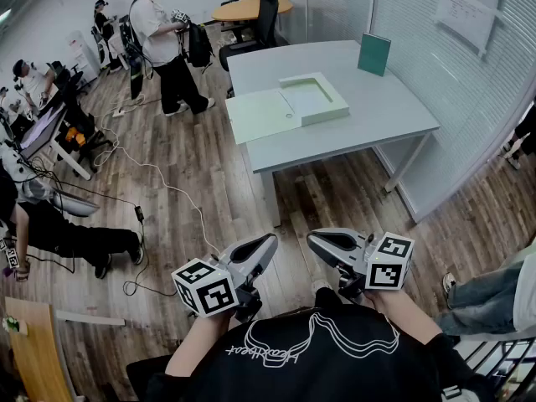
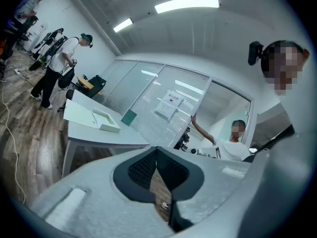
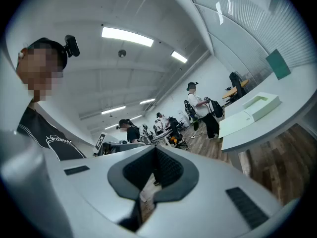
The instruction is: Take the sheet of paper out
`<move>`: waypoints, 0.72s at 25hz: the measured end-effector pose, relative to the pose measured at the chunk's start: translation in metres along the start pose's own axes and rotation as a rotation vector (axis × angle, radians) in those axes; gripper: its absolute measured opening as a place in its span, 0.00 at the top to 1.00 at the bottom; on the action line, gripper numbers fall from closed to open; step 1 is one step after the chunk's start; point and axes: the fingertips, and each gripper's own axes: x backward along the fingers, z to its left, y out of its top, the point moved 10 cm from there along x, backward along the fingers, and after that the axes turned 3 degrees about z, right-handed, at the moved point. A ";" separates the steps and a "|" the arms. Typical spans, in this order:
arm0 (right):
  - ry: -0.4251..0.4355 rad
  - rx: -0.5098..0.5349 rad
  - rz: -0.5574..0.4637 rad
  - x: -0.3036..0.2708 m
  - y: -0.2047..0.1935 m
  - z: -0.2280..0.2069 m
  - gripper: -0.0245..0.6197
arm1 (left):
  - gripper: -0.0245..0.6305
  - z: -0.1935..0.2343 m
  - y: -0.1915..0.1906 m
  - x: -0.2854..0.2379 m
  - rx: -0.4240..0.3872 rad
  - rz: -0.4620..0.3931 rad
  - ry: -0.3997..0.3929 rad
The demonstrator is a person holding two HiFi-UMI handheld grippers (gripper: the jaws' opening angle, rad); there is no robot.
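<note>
A pale green flat box (image 1: 314, 97) lies open on the grey table (image 1: 377, 107), its lid (image 1: 260, 115) spread flat to the left of the tray. I cannot make out a sheet of paper in it from here. The same box shows small in the left gripper view (image 2: 101, 119) and in the right gripper view (image 3: 252, 109). My left gripper (image 1: 270, 239) and right gripper (image 1: 314, 239) are held side by side close to my chest, well short of the table. Both point roughly level, with the left gripper's pads (image 2: 143, 170) together and the right gripper's pads (image 3: 168, 167) together, nothing between them.
A dark green board (image 1: 374, 54) stands upright at the table's far right. A person (image 1: 163, 44) stands beyond the table's left end, near an office chair (image 1: 264, 15). Cables (image 1: 151, 174) trail over the wooden floor. A glass partition (image 1: 469, 65) runs along the right.
</note>
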 end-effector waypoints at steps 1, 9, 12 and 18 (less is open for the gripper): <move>0.000 0.001 -0.001 0.001 0.001 0.001 0.95 | 0.94 -0.001 0.000 0.000 0.003 -0.001 -0.001; 0.004 0.000 -0.006 0.007 0.005 -0.003 0.95 | 0.94 -0.005 0.002 -0.007 0.013 -0.005 -0.003; 0.000 -0.004 -0.001 0.009 0.005 -0.008 0.95 | 0.94 -0.004 0.003 -0.013 0.021 -0.010 -0.005; 0.005 -0.001 -0.012 0.015 0.008 -0.016 0.95 | 0.94 -0.002 0.001 -0.023 0.047 -0.009 -0.001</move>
